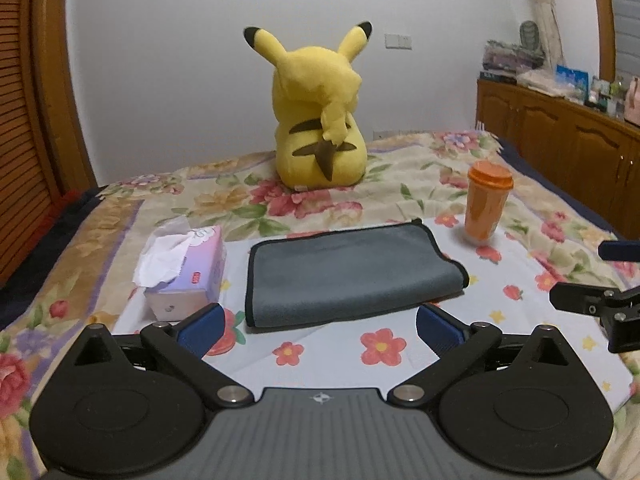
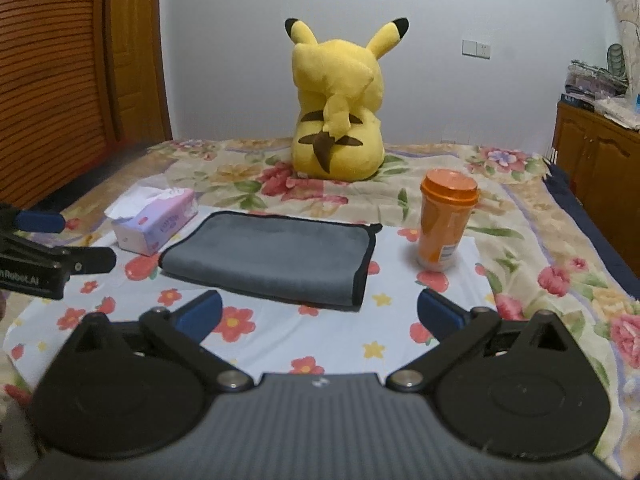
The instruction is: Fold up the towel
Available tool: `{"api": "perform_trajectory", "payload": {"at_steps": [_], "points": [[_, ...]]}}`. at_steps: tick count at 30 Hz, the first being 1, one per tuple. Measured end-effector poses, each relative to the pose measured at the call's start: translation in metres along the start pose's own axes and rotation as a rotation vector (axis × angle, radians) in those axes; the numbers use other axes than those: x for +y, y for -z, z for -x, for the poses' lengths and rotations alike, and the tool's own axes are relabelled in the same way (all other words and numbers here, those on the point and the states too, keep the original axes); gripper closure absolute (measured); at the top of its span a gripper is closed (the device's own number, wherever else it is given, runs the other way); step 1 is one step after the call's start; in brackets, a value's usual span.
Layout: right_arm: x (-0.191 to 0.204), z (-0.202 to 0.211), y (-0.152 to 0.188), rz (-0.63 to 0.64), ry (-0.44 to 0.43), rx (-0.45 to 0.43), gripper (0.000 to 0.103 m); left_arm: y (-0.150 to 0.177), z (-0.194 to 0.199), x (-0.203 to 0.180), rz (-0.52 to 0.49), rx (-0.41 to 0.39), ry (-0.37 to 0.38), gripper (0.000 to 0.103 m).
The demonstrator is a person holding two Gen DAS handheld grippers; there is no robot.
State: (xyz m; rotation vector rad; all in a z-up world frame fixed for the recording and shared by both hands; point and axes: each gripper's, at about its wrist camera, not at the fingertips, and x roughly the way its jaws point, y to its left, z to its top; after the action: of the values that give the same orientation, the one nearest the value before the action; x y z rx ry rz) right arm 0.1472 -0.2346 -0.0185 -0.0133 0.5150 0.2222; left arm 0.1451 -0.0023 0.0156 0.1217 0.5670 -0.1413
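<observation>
A grey towel [image 1: 348,272] with black edging lies folded flat on a white flowered cloth [image 1: 380,344] on the bed; it also shows in the right wrist view [image 2: 272,258]. My left gripper [image 1: 318,326] is open and empty, just in front of the towel's near edge, above the cloth. My right gripper [image 2: 318,314] is open and empty, in front of the towel's near right corner. The right gripper shows at the right edge of the left wrist view [image 1: 600,304], and the left gripper at the left edge of the right wrist view [image 2: 48,260].
A tissue box [image 1: 184,272] stands left of the towel, an orange lidded cup [image 1: 486,204] to its right. A yellow plush toy [image 1: 320,120] sits behind on the flowered bedspread. A wooden cabinet [image 1: 560,128] lines the right wall, a slatted wooden door [image 2: 52,80] the left.
</observation>
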Motion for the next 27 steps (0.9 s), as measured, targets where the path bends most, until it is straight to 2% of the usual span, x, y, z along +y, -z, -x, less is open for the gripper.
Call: {"api": "perform_trajectory", "payload": {"at_steps": [14, 27], "points": [[0.01, 0.054, -0.014, -0.011, -0.002, -0.063, 0.0, -0.004, 0.068, -0.012, -0.015, -0.039, 0.0, 0.0], [0.011, 0.09, -0.001, -0.029, 0.018, -0.084, 0.0, 0.02, 0.108, -0.027, -0.03, -0.034, 0.001, 0.0]]}}
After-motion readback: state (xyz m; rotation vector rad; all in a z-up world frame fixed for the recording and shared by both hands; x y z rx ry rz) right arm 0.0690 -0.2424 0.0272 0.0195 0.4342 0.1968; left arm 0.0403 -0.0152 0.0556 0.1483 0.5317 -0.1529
